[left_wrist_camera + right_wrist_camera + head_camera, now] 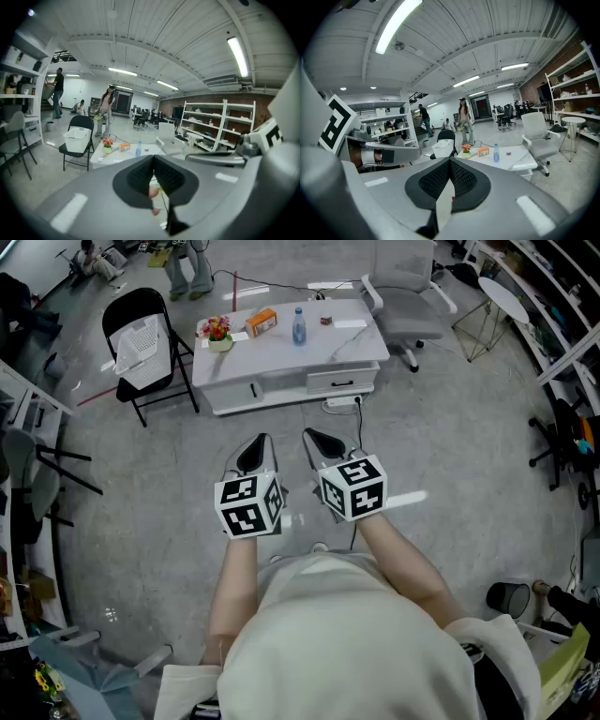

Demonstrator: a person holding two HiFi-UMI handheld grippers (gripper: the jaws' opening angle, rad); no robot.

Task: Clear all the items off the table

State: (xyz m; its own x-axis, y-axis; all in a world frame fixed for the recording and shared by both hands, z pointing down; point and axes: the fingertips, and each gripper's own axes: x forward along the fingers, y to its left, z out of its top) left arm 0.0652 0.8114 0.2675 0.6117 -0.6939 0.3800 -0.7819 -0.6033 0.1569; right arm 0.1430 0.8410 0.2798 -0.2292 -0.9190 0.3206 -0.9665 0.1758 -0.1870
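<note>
A low white table [281, 357] stands across the floor, well ahead of me. On it are a small pot of flowers [217, 332], an orange box [261, 322], a clear water bottle [298, 326], a small red item [325, 321] and a white sheet [349, 323]. My left gripper [251, 456] and right gripper [324, 444] hang side by side over bare floor, short of the table, both shut and empty. The left gripper view shows its jaws [153, 161] closed, with the table [123, 157] far beyond. In the right gripper view the jaws [450, 164] are closed too; the bottle [496, 153] shows past them.
A black folding chair carrying a white basket [141, 341] stands left of the table. A grey office chair [403, 296] is behind its right end. A power strip and cable [343, 401] lie on the floor at the table's front. People stand further back, and shelving lines the right wall.
</note>
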